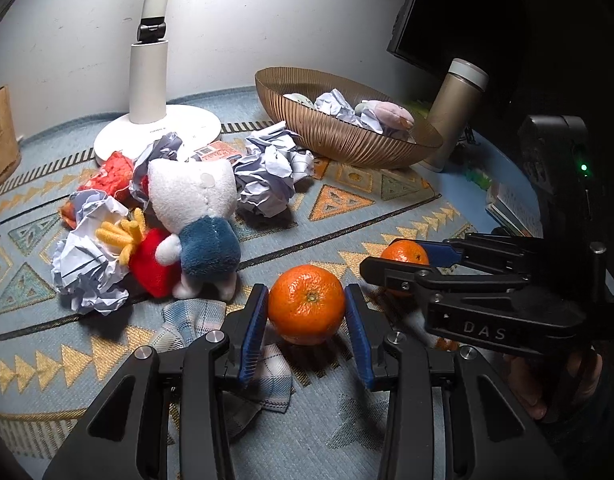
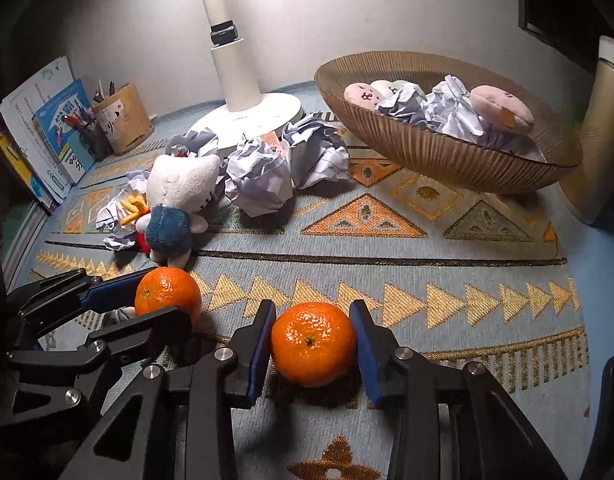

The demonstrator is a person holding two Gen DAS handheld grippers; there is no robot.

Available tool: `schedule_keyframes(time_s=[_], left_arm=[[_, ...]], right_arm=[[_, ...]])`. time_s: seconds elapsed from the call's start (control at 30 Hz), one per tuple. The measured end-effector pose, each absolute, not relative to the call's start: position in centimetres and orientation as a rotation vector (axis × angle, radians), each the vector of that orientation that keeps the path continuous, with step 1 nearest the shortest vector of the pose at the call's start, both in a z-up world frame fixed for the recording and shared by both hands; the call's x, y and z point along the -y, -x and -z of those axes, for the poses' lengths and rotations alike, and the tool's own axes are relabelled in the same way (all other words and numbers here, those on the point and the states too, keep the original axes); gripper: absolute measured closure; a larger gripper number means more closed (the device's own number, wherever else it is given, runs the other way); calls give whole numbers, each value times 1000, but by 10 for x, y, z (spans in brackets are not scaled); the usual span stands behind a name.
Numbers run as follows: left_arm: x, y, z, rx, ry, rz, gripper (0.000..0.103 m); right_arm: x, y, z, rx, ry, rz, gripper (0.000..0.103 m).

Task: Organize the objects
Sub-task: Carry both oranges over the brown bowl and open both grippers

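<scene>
My left gripper (image 1: 305, 304) is shut on a mandarin (image 1: 306, 305), both blue pads touching its sides, just above a plaid cloth (image 1: 191, 316). My right gripper (image 2: 313, 342) is shut on a second mandarin (image 2: 313, 344) over the patterned mat (image 2: 447, 300). Each view shows the other gripper: the right gripper (image 1: 403, 262) with its mandarin (image 1: 405, 254), the left gripper (image 2: 163, 294) with its mandarin (image 2: 167, 292). A ribbed brown bowl (image 1: 347, 136) (image 2: 447, 152) at the back holds crumpled paper and small plush toys.
A white plush doll (image 1: 199, 224) with a red fries toy (image 1: 147, 256) lies left among crumpled paper balls (image 1: 267, 180). A white lamp (image 1: 151, 92) stands behind. A beige flask (image 1: 455, 112) stands right of the bowl. Books (image 2: 39, 136) and a pen pot (image 2: 121, 118) line the far left.
</scene>
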State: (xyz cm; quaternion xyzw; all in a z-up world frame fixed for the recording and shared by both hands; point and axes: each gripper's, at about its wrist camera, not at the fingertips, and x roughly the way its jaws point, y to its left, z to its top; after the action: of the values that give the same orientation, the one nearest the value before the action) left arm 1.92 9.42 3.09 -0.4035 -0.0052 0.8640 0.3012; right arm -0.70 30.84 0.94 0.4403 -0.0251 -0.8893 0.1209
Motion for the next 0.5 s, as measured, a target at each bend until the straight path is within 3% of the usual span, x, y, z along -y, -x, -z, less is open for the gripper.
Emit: schedule_keyframes(time_s=[0.27, 0.4, 0.5], left_arm=[[-134, 24, -138, -93, 807, -2337, 67], [-164, 74, -143, -78, 799, -2368, 67], [-179, 104, -129, -25, 855, -2335, 67]], right_arm=[[-387, 33, -114, 451, -981, 2820, 66], [-415, 72, -110, 677, -1035, 2736, 66], [-415, 92, -96, 689, -1061, 2730, 65]])
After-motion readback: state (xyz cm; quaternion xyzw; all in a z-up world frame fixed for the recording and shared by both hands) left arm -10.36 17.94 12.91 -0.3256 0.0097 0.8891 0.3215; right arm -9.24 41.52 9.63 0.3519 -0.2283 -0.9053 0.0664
